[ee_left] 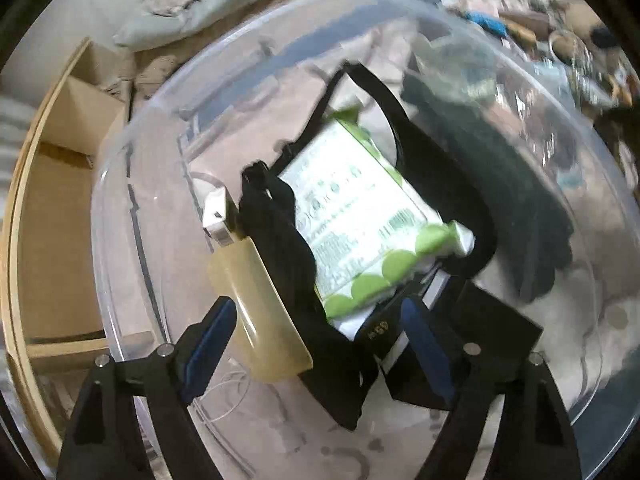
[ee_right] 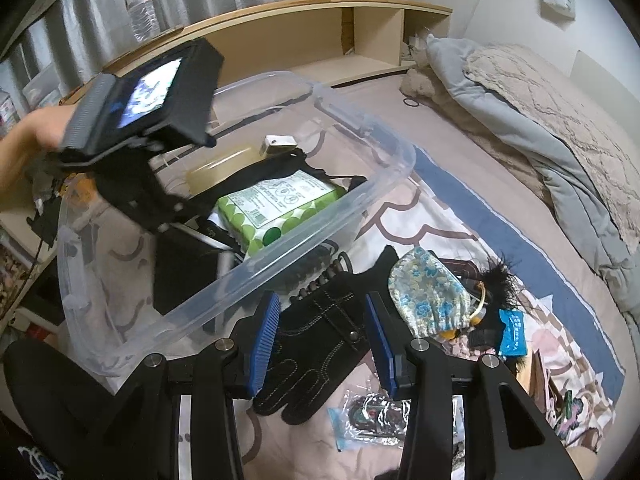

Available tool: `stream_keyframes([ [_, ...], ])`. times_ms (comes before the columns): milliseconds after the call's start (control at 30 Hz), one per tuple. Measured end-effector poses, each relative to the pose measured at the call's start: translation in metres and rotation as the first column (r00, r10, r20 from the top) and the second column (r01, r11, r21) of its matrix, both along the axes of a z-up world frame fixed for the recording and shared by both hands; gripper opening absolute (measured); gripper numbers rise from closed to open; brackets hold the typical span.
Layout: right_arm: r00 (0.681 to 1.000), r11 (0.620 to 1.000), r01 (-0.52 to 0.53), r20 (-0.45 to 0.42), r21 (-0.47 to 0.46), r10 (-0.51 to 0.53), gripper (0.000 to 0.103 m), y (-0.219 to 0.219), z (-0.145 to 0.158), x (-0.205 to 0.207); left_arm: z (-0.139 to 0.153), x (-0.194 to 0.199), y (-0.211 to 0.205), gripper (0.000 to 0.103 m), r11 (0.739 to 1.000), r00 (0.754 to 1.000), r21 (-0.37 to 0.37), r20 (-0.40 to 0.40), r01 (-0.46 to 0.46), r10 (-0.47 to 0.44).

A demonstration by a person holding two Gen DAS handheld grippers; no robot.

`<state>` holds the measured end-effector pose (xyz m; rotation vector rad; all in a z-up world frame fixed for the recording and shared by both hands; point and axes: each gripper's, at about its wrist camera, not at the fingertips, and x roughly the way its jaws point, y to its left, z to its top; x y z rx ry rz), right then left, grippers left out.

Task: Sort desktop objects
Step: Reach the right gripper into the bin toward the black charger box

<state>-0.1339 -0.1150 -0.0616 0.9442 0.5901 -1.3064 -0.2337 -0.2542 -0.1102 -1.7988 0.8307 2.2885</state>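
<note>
A clear plastic bin (ee_right: 360, 204) sits on the bed. It holds a green-dotted tissue pack (ee_left: 360, 216), a black strap or cloth (ee_left: 280, 224), a yellowish translucent case (ee_left: 260, 304), a white adapter (ee_left: 218, 216) and a black box (ee_left: 492, 332). My left gripper (ee_left: 316, 340) hangs open and empty inside the bin, just above these things. The left gripper also shows in the right wrist view (ee_right: 160, 200). My right gripper (ee_right: 320, 340) is open and empty outside the bin, right above a black stitched glove (ee_right: 320, 344). A floral drawstring pouch (ee_right: 428, 296) lies just right of it.
A blue packet (ee_right: 512, 332), a black feathery item (ee_right: 496, 280) and a clear bag of small items (ee_right: 372, 416) lie on the patterned sheet. A grey blanket (ee_right: 520, 120) is heaped at the right. A wooden headboard shelf (ee_right: 320, 40) with a water bottle (ee_right: 140, 4) stands behind.
</note>
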Motion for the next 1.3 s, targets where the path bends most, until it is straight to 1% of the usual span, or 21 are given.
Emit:
stream_keyframes([
  [100, 1.0, 1.0, -0.012, 0.0, -0.007, 0.012, 0.044, 0.0, 0.003, 0.004, 0.016, 0.008, -0.005, 0.084, 0.996, 0.997, 0.085, -0.071, -0.037, 0.043],
  [200, 0.999, 0.999, -0.032, 0.007, -0.012, 0.032, 0.044, -0.001, 0.005, 0.011, 0.033, 0.021, -0.006, 0.085, 0.988, 0.984, 0.141, -0.157, -0.059, 0.081],
  [267, 0.999, 0.999, -0.047, 0.007, -0.013, 0.047, 0.044, -0.002, 0.007, 0.017, 0.042, 0.031, -0.007, 0.085, 0.979, 0.971, 0.187, -0.208, -0.081, 0.12],
  [333, 0.998, 0.998, -0.063, 0.009, -0.018, 0.063, 0.044, -0.004, 0.01, 0.027, 0.055, 0.045, -0.01, 0.085, 0.964, 0.947, 0.241, -0.268, -0.112, 0.177],
  [400, 0.998, 0.997, -0.067, 0.016, -0.029, 0.068, 0.044, -0.006, 0.012, 0.034, 0.068, 0.064, -0.014, 0.085, 0.951, 0.912, 0.274, -0.337, -0.142, 0.233],
  [467, 0.995, 0.996, -0.085, 0.046, -0.033, 0.086, 0.044, -0.011, 0.014, 0.044, 0.08, 0.084, -0.021, 0.085, 0.938, 0.872, 0.305, -0.4, -0.164, 0.282],
  [500, 0.992, 0.994, -0.105, 0.061, -0.029, 0.107, 0.044, -0.017, 0.015, 0.052, 0.088, 0.1, -0.025, 0.085, 0.925, 0.844, 0.342, -0.436, -0.167, 0.314],
  [533, 0.991, 0.992, -0.12, 0.057, -0.024, 0.122, 0.043, -0.022, 0.015, 0.058, 0.093, 0.108, -0.027, 0.085, 0.915, 0.828, 0.367, -0.451, -0.167, 0.332],
  [567, 0.988, 0.989, -0.151, 0.035, -0.008, 0.151, 0.041, -0.03, 0.016, 0.068, 0.099, 0.121, -0.031, 0.085, 0.902, 0.801, 0.396, -0.477, -0.172, 0.362],
  [600, 0.982, 0.982, -0.186, 0.017, 0.017, 0.186, 0.029, -0.039, 0.016, 0.078, 0.102, 0.129, -0.033, 0.085, 0.894, 0.784, 0.412, -0.491, -0.174, 0.379],
  [633, 0.978, 0.977, -0.209, 0.009, 0.038, 0.209, 0.021, -0.047, 0.015, 0.085, 0.107, 0.14, -0.036, 0.085, 0.878, 0.761, 0.447, -0.507, -0.169, 0.405],
  [700, 0.968, 0.964, -0.248, -0.022, 0.09, 0.251, 0.015, -0.066, 0.013, 0.1, 0.113, 0.157, -0.041, 0.086, 0.848, 0.73, 0.505, -0.518, -0.16, 0.446],
  [733, 0.961, 0.957, -0.268, -0.039, 0.115, 0.273, 0.007, -0.076, 0.011, 0.107, 0.115, 0.169, -0.045, 0.086, 0.831, 0.701, 0.532, -0.532, -0.16, 0.475],
  [767, 0.956, 0.949, -0.282, -0.038, 0.142, 0.29, 0.004, -0.088, 0.009, 0.114, 0.116, 0.176, -0.048, 0.086, 0.819, 0.678, 0.55, -0.541, -0.161, 0.497],
  [800, 0.952, 0.94, -0.297, -0.03, 0.166, 0.306, 0.003, -0.099, 0.006, 0.122, 0.117, 0.182, -0.049, 0.086, 0.812, 0.666, 0.561, -0.545, -0.161, 0.509],
  [867, 0.938, 0.92, -0.332, -0.029, 0.207, 0.345, 0.001, -0.115, 0.0, 0.136, 0.119, 0.201, -0.057, 0.086, 0.78, 0.628, 0.606, -0.55, -0.153, 0.551],
  [967, 0.921, 0.887, -0.368, -0.022, 0.278, 0.389, 0.001, -0.135, -0.013, 0.155, 0.12, 0.221, -0.066, 0.086, 0.754, 0.576, 0.641, -0.566, -0.142, 0.59],
  [1067, 0.897, 0.843, -0.383, -0.066, 0.377, 0.437, 0.001, -0.155, -0.037, 0.171, 0.12, 0.236, -0.079, 0.086, 0.735, 0.537, 0.666, -0.576, -0.13, 0.617],
  [1133, 0.879, 0.811, -0.385, -0.091, 0.441, 0.467, 0.001, -0.166, -0.055, 0.18, 0.117, 0.242, -0.086, 0.086, 0.729, 0.511, 0.672, -0.584, -0.13, 0.63],
  [1233, 0.852, 0.767, -0.403, -0.103, 0.499, 0.514, 0.001, -0.176, -0.076, 0.189, 0.111, 0.245, -0.094, 0.086, 0.728, 0.492, 0.672, -0.592, -0.137, 0.638],
  [1300, 0.848, 0.759, -0.398, -0.11, 0.516, 0.519, 0.001, -0.184, -0.086, 0.191, 0.107, 0.244, -0.098, 0.086, 0.724, 0.49, 0.675, -0.588, -0.14, 0.644],
])
